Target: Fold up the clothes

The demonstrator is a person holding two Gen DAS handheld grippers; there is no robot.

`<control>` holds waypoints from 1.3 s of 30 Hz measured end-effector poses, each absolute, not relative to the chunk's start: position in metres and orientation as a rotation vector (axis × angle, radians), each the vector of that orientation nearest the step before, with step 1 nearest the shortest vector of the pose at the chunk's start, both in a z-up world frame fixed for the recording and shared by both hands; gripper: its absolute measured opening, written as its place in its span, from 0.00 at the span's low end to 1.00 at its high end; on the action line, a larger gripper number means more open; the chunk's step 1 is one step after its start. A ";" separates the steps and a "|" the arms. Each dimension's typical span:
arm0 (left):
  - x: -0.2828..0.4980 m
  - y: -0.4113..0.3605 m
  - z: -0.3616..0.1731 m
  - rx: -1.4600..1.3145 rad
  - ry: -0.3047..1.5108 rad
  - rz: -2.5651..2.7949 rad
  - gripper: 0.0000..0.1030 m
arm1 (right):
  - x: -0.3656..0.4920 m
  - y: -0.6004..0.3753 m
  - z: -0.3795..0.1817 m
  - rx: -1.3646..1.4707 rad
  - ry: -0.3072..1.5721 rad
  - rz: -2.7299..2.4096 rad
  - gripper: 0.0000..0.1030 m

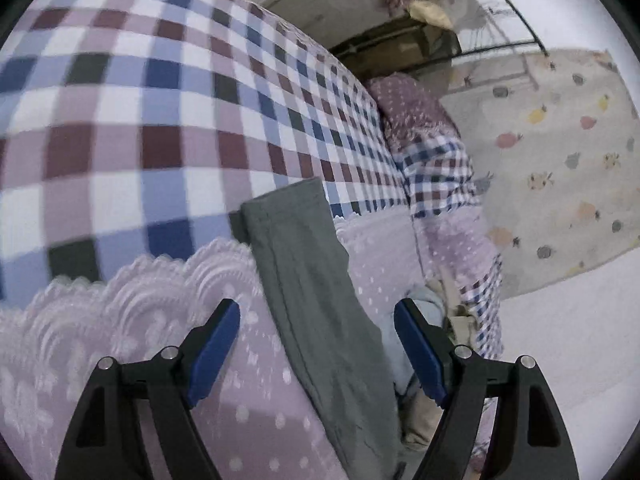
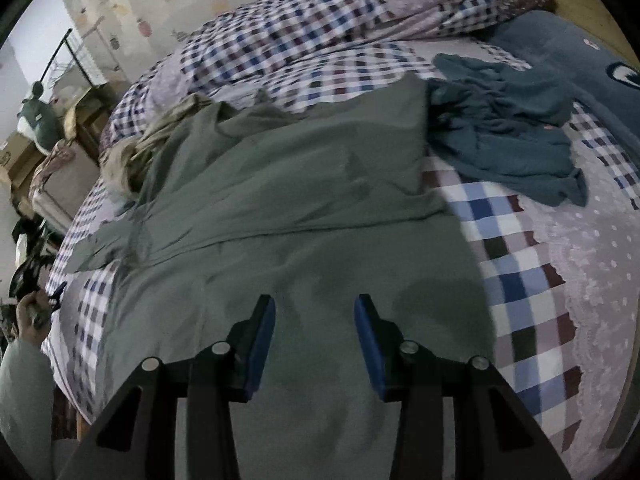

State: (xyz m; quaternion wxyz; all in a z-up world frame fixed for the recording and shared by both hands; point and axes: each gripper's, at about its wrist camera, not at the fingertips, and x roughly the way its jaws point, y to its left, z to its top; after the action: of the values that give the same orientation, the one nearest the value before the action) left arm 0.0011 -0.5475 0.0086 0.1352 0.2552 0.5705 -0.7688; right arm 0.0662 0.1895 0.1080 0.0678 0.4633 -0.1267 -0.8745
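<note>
Grey-green garment (image 2: 280, 184) lies spread across the middle of the bed (image 2: 532, 280), over the checked cover. One crease runs across it and a sleeve-like strip trails toward the bed's left edge. Whether it sits part-folded or just laid out flat for folding, the views don't settle.

Right gripper (image 2: 315, 344) hovers over the garment's near part, jaws apart, nothing between them; likely placed to pinch the near hem.

Left gripper (image 1: 317, 350) sits low at the bed's edge, jaws wide apart, empty. A narrow strip of the garment (image 1: 304, 280) runs between its blue pads without touching either, so it looks lined up for a grab there.

Crumpled teal garment (image 2: 508, 132) lies toward the far right corner. A tan cloth (image 2: 160, 140) is bunched at the grey-green garment's far left.
</note>
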 end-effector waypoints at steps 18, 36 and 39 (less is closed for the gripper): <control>-0.054 -0.553 0.015 0.860 1.337 -2.235 0.06 | 0.073 0.195 0.114 1.311 -0.458 -2.617 0.44; -0.105 -0.171 0.239 0.901 0.684 -3.145 0.03 | 0.012 0.246 0.102 1.047 -0.672 -2.419 0.45; -0.110 -0.067 0.248 1.025 0.508 -3.296 0.03 | 0.003 0.275 0.086 1.047 -0.843 -2.377 0.47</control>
State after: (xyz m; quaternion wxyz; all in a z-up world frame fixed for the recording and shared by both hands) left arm -0.1101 -0.0670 0.2476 -0.1728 0.2893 0.1435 -0.9305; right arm 0.0029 0.2747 0.0858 0.2039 0.3753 -0.3023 -0.8522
